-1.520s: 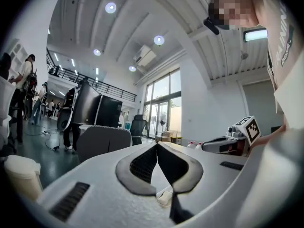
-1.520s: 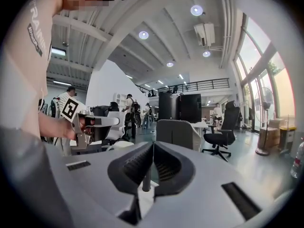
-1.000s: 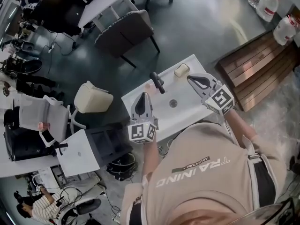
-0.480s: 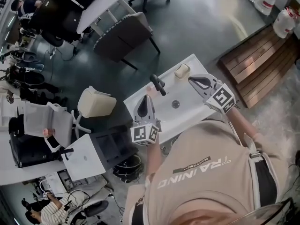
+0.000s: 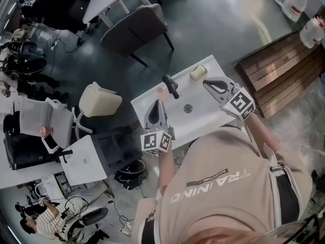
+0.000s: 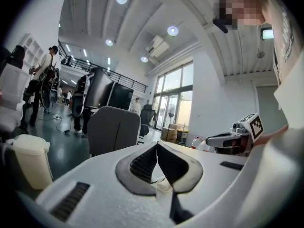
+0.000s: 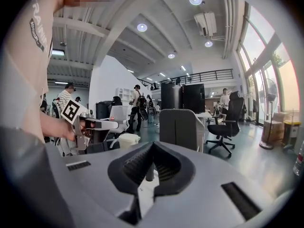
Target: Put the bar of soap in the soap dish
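Beyond the white basin's (image 5: 202, 111) upper edge you have bare dark floor (image 5: 213, 24) up to the grey chair (image 5: 134, 29), with wooden decking (image 5: 277, 80) close on the right. Your left gripper (image 5: 156, 103) and right gripper (image 5: 204, 82) hover over the basin, each with its jaws pressed together on nothing. A cream oval piece (image 5: 198, 72) lies at the basin's upper-right corner and a pale pink piece (image 5: 161, 90) lies just left of the black tap (image 5: 170, 86); you cannot tell which is the soap.

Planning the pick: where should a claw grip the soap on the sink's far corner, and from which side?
Likely the soap across its narrow width, mid-length, from above with the nearer right claw. It lies flat and rounded on the sink, so only its long sides offer purchase. That claw is shut: open first.
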### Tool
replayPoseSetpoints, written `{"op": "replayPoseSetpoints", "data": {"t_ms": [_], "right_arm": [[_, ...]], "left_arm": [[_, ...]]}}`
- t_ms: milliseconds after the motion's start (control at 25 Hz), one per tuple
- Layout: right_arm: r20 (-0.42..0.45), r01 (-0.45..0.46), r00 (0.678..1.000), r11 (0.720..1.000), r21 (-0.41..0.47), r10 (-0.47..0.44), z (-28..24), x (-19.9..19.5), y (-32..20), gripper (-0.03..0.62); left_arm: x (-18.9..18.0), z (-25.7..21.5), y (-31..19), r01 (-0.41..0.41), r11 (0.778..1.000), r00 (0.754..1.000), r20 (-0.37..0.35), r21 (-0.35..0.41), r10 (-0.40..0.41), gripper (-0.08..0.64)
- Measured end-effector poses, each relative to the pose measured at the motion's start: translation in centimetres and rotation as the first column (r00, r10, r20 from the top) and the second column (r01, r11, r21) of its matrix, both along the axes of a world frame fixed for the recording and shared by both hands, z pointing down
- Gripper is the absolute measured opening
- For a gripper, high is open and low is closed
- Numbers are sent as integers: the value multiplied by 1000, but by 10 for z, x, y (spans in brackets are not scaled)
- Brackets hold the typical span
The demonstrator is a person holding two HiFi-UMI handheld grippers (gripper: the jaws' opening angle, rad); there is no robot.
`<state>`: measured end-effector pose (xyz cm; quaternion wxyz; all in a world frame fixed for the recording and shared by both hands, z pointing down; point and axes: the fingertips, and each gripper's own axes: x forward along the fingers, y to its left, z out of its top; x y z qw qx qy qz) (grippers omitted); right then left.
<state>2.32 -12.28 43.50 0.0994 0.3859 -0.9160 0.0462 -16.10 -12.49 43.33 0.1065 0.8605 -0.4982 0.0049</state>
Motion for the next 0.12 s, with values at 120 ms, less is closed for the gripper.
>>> {"op": "replayPoseSetpoints", "data": {"t_ms": [120], "right_arm": [[-1,-4,1000,1000,20,4,-7,0,-14,14]], "left_arm": [[5,0,-5,-10,1000,1000,0,6,10,11]]}}
